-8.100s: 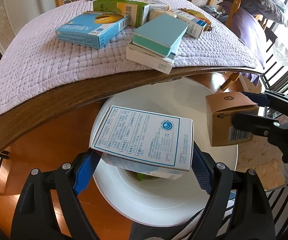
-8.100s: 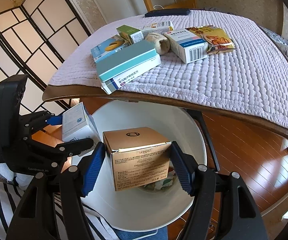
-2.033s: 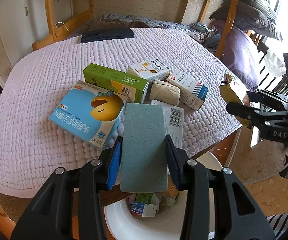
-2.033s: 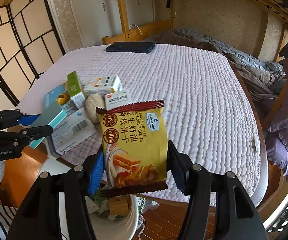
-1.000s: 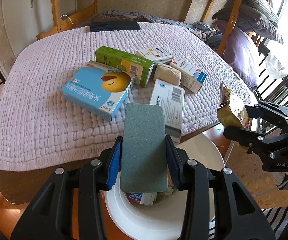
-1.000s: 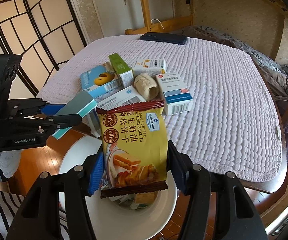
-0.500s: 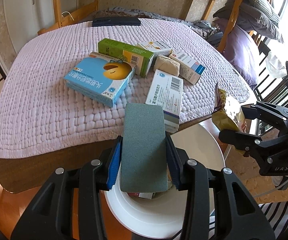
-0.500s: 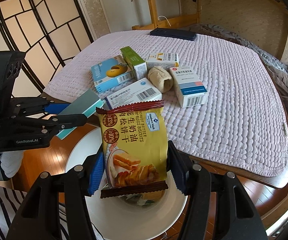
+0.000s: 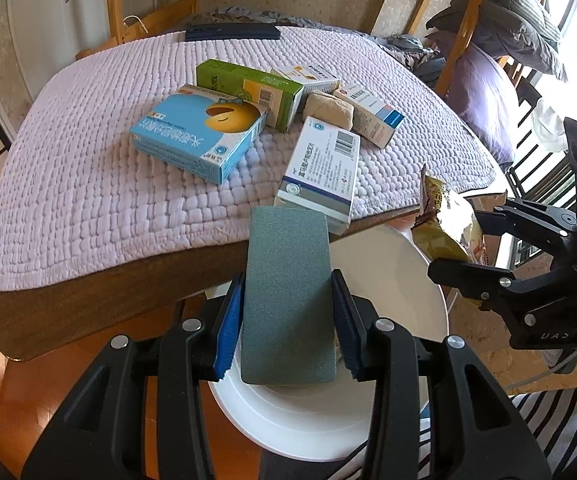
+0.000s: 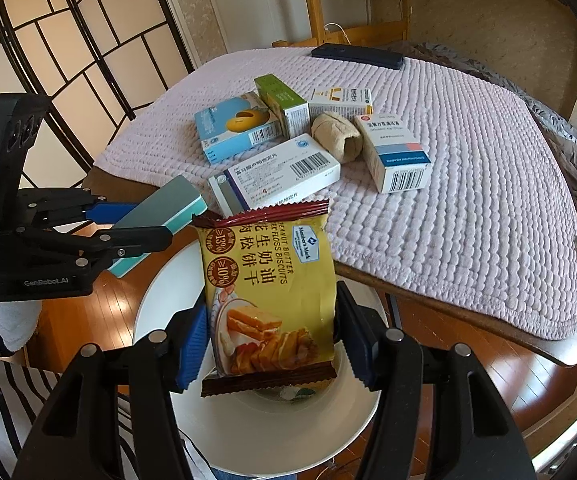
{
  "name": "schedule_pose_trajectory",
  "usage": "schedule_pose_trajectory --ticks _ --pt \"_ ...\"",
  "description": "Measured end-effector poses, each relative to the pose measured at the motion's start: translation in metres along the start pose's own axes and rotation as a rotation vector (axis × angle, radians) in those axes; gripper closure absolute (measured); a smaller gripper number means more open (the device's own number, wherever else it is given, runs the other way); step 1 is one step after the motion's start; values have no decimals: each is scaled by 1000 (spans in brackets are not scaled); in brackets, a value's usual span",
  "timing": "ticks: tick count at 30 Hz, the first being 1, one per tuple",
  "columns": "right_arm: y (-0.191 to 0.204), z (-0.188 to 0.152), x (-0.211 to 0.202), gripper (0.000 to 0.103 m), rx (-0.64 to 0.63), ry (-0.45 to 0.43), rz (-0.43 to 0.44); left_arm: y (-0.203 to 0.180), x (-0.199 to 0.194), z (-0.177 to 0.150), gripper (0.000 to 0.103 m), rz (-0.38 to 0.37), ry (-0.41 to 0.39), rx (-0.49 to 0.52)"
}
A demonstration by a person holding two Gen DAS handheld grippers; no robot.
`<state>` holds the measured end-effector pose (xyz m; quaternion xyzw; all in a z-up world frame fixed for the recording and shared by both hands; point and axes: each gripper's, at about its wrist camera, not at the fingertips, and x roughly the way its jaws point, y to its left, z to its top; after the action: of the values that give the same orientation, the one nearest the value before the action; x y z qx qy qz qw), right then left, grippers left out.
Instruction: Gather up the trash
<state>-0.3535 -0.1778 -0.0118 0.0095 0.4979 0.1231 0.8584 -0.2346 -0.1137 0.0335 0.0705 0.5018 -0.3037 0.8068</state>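
The left gripper clamps one teal box above the white bin; the right gripper clamps one yellow biscuit packet over that same bin. On the quilted table beyond the bin lie five cartons and one beige roll, plus one dark flat case at the far edge.

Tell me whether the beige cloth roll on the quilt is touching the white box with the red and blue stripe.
Touching. In the right wrist view the beige cloth roll butts against the side of the white striped box, with no quilt showing between them.
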Motion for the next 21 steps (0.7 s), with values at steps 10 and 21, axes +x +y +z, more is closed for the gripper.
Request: schedule_pose_trajectory --ticks 10,21 --pt "5 -10 -1 46 2 16 5 -8 1 -11 59 -9 21 16" --pt "9 -18 4 46 6 40 11 -13 7 -20 59 -26 54 30"
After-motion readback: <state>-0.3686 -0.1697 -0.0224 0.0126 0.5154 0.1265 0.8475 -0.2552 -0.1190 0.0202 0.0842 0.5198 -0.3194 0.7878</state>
